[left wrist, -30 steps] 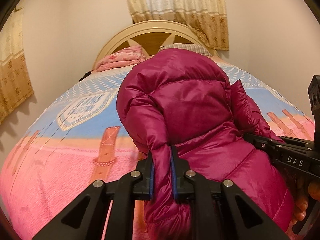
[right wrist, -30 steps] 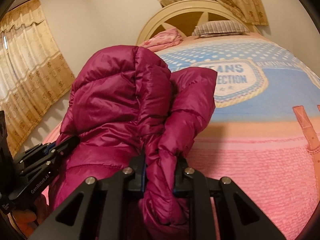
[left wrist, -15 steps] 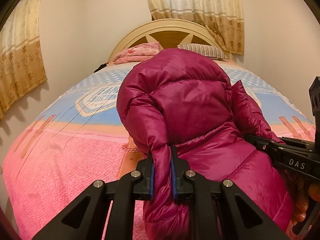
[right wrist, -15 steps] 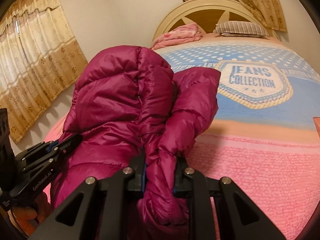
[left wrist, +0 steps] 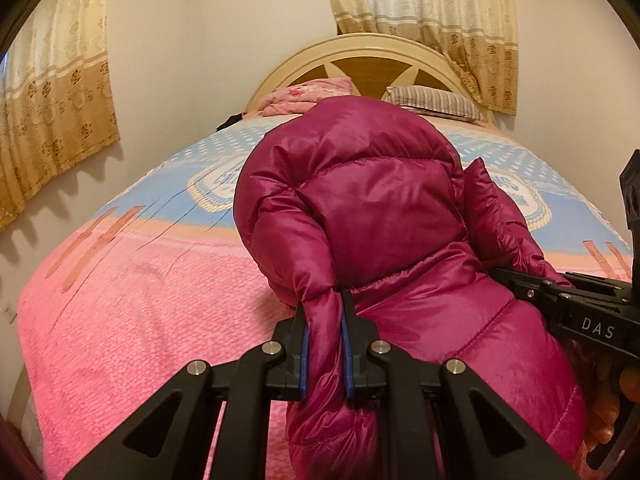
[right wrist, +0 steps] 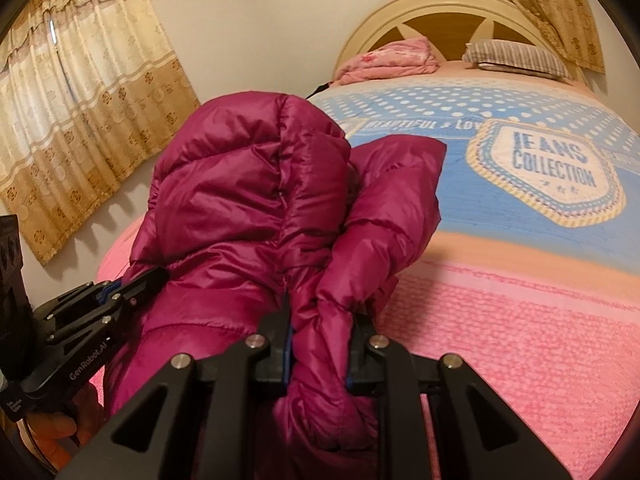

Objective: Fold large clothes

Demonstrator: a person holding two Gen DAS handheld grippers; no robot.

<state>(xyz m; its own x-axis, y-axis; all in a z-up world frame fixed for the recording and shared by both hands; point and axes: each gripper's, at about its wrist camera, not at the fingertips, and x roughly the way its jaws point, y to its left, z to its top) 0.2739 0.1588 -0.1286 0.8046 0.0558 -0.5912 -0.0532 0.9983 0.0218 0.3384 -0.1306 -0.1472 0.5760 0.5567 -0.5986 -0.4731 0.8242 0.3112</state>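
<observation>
Bed: one, with a pink and blue printed cover. It lies ahead of and below both claws. Against the views of a second ago, the headboard and the "JEANS COLLECTION" panel have slid across both pictures, while the jacket sits in the same place between the jaws. Judgement: both claws are carrying the garment sideways over the bed together and the grips have not slipped. The task therefore appears to be at the repositioning stage; no fold has yet been laid flat.

Jacket: one, magenta, quilted and puffy. It is bunched up directly in front of both claws, raised off the cover, with a loose flap standing to the far right of the left claw.

Claws: two. The left claw is nearly closed, pinching a thin ridge of jacket fabric between its blue pads. The right claw is a little wider, clamped on a thicker roll of the same jacket. Each claw shows at the edge of the other's view, near beside it.

Curtains: two sets, beyond the bed. Pillow: one striped, far ahead by the headboard. Pink bundle: one, beside the pillow.
</observation>
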